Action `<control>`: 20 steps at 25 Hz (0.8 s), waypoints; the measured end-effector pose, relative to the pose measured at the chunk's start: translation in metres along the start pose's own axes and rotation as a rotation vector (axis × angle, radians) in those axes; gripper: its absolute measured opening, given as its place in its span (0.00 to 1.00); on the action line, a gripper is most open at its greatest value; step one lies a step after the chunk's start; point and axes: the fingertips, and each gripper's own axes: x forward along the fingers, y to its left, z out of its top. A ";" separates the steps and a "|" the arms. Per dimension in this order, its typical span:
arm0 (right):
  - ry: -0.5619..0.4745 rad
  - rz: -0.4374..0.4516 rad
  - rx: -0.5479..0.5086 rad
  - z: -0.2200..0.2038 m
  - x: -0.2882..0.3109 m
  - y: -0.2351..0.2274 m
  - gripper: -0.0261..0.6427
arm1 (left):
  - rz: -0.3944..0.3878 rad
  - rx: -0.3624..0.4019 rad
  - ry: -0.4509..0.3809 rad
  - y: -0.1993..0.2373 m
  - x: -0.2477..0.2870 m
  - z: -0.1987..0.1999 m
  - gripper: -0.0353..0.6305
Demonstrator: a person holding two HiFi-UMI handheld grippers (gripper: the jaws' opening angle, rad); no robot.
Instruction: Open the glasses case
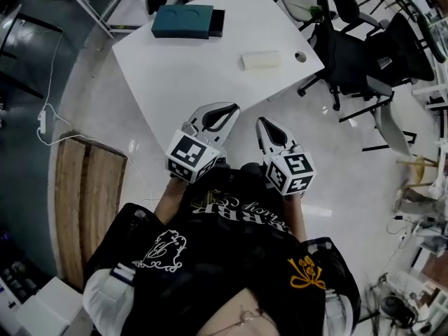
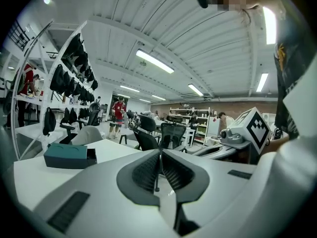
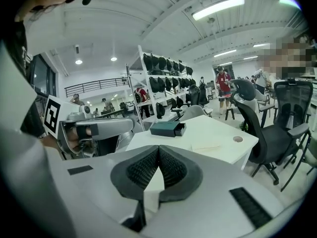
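Observation:
A white table (image 1: 189, 68) stands ahead of me. On its far side lies a teal box (image 1: 182, 21) with a black part at its right end, also in the left gripper view (image 2: 69, 156) and the right gripper view (image 3: 167, 128). A pale oblong case (image 1: 260, 60) lies nearer the right edge of the table (image 3: 208, 144). My left gripper (image 1: 222, 110) and right gripper (image 1: 262, 123) hover side by side just short of the table's near corner. Both are shut and empty, the ribbed pads meeting at the tips (image 2: 159, 152) (image 3: 158, 148).
Black office chairs (image 1: 350, 54) crowd the table's right side (image 3: 282, 128). A wooden pallet (image 1: 87, 201) and a white cable (image 1: 45, 121) lie on the floor at left. A cable hole (image 1: 300, 57) sits near the table's right corner. Racks of black bags (image 2: 74, 73) stand behind.

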 end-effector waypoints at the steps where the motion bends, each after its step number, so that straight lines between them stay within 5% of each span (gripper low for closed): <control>1: 0.004 -0.005 0.004 -0.001 0.002 -0.002 0.06 | -0.004 -0.004 0.003 0.001 0.001 -0.002 0.09; 10: 0.012 -0.007 0.025 0.005 0.023 -0.027 0.06 | -0.002 -0.014 0.036 0.016 0.020 -0.011 0.09; 20: 0.033 0.072 0.001 0.033 0.074 -0.090 0.06 | 0.135 -0.048 0.063 0.061 0.071 -0.005 0.10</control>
